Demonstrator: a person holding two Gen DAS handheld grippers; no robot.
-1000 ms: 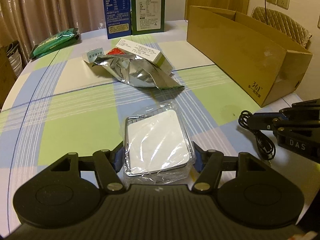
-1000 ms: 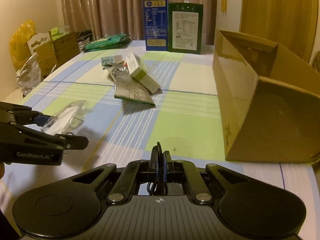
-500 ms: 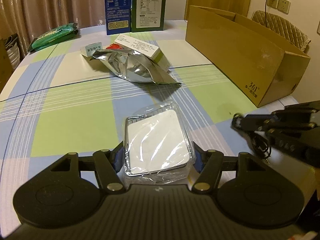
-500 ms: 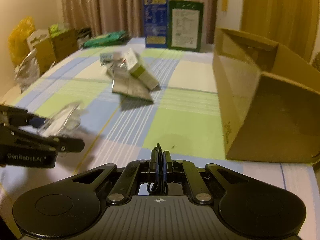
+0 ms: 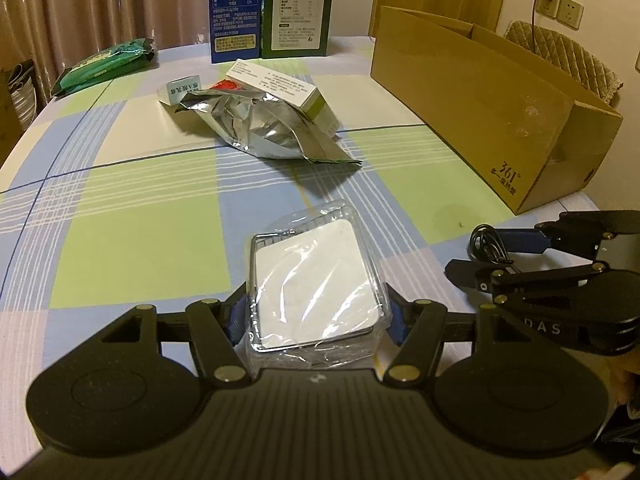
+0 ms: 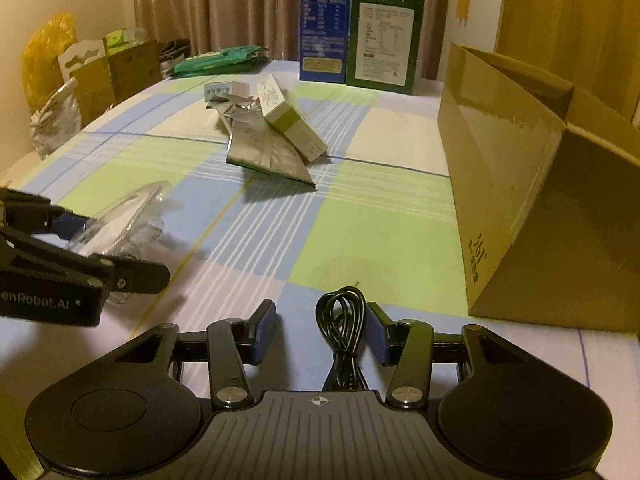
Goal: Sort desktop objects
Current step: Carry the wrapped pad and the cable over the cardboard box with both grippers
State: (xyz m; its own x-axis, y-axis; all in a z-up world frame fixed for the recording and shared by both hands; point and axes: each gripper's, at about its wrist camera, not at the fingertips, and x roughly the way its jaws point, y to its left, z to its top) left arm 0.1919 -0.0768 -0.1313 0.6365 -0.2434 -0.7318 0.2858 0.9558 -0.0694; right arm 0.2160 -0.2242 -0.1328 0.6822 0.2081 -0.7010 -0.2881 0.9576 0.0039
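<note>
While my right claw point(image 6: 320, 334) was clamped on the black cable point(image 6: 340, 320) a second ago, its jaws are now opening and the pads stand clear of it. The cable lies bundled between them on the tablecloth point(image 6: 360, 220), close to the right pad and just short of the cardboard box point(image 6: 520, 184). I read that as a release on the table, not in the box, so the cable may still need sorting. My left claw point(image 5: 316, 312) has not budged: it stays partly closed on the clear pack point(image 5: 312, 280) with the white pad inside, held above the cloth. The foil bag point(image 5: 264, 128) and the carton point(image 5: 284, 92) wait untouched mid-table.
</note>
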